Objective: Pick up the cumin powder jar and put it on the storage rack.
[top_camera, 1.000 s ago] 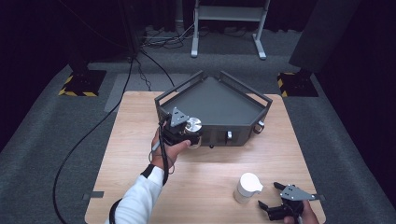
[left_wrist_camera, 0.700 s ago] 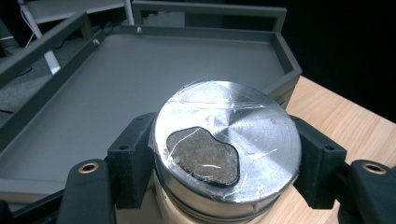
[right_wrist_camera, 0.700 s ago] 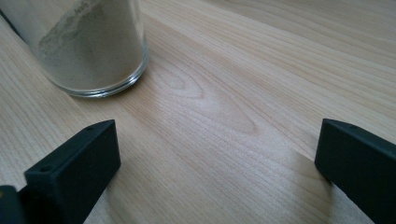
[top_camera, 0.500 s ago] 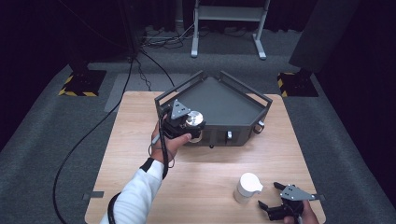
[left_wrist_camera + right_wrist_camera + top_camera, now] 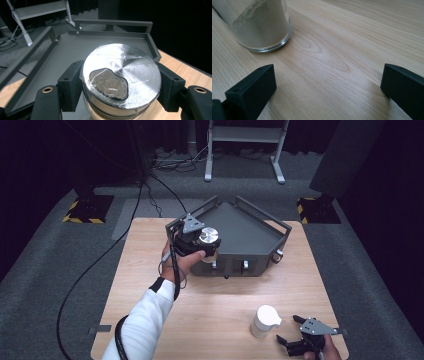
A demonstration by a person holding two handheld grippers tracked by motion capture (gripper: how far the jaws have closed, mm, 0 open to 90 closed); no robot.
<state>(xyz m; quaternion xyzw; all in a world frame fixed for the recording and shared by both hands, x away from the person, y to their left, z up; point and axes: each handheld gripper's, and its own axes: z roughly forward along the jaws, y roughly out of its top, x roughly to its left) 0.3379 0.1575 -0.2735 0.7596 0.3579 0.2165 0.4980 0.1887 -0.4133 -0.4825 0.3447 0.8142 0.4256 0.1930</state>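
My left gripper (image 5: 202, 245) is shut on a jar with a shiny metal lid (image 5: 208, 237), held at the front left edge of a dark grey five-sided tray (image 5: 245, 227). In the left gripper view the lid (image 5: 122, 77) has a see-through window with brown grains under it, and both black jaws press its sides, the tray floor (image 5: 75, 47) beyond. My right gripper (image 5: 300, 345) rests open near the table's front right corner. A white-lidded glass jar (image 5: 264, 321) of pale powder (image 5: 259, 27) stands just left of it, apart from the jaws.
The wooden table (image 5: 150, 285) carries the tray at its far middle. A black cable (image 5: 80, 280) trails from the left gripper off the table's left side. Behind the table stand a metal stand (image 5: 245, 140) and yellow-black striped bases (image 5: 85, 210).
My left gripper has carried the metal-lidded jar farther forward and to the right, up to the tray's front left rim. The right gripper and the white-lidded jar stayed put.
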